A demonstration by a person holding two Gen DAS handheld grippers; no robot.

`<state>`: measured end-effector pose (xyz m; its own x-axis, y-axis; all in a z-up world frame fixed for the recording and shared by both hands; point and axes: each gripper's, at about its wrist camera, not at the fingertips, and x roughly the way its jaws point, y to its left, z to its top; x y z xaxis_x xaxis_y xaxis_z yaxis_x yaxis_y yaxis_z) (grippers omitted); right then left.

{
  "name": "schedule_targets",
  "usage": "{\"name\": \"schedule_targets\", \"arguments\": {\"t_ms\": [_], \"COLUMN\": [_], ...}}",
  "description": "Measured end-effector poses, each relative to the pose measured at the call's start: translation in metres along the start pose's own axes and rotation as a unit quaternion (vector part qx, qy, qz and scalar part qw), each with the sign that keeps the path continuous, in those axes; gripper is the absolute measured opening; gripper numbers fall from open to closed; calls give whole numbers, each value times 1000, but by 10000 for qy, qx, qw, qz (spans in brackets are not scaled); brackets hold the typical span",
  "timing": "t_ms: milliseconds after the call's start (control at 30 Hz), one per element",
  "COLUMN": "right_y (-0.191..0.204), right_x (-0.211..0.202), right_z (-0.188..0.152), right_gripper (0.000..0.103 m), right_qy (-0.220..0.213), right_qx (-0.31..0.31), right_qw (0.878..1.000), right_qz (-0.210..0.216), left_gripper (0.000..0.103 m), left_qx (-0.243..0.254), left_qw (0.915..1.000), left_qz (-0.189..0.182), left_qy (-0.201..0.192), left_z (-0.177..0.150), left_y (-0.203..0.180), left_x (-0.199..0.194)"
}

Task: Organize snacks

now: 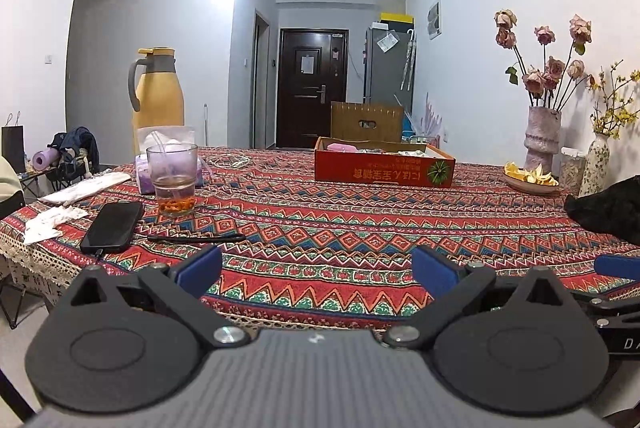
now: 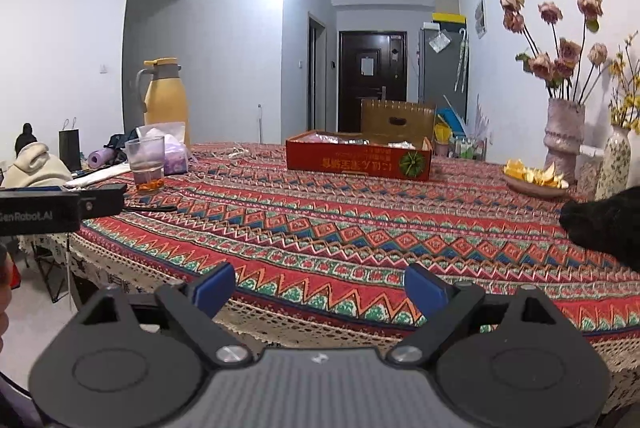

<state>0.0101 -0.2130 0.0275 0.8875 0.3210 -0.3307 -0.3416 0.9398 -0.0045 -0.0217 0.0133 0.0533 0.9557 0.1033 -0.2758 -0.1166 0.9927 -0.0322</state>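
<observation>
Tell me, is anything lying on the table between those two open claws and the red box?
No. Between the left gripper, the right gripper and the red box, both wrist views show only bare patterned tablecloth.

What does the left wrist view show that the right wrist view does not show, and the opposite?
Only the left wrist view shows the black phone and crumpled tissues near the table edge. Only the right wrist view shows a person in a cream hoodie and the left gripper's side, marked GenRobot.AI. Both show the red snack box, yellow thermos, glass, dish of yellow pieces and dried roses. Each view's own gripper is open and empty.
</observation>
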Motion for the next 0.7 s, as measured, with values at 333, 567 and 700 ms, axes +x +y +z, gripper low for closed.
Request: {"name": "schedule_targets", "arguments": {"t_ms": [333, 567, 700], "right_y": [-3, -2, -3], "right_x": [1, 0, 0], "right_z": [1, 1, 1], "right_gripper": [91, 91, 91], "right_qy": [14, -23, -27], "right_qx": [76, 59, 63], "right_qw": [10000, 10000, 10000], "right_qz": [-39, -71, -66], "left_gripper": [103, 103, 103], "left_qx": [35, 40, 46], "left_qw": [10000, 10000, 9999], "left_qz": [-63, -82, -91], "left_qy": [-30, -26, -18], "left_z": [0, -1, -2], "left_y": [-3, -3, -3], "left_x": [1, 1, 1]}}
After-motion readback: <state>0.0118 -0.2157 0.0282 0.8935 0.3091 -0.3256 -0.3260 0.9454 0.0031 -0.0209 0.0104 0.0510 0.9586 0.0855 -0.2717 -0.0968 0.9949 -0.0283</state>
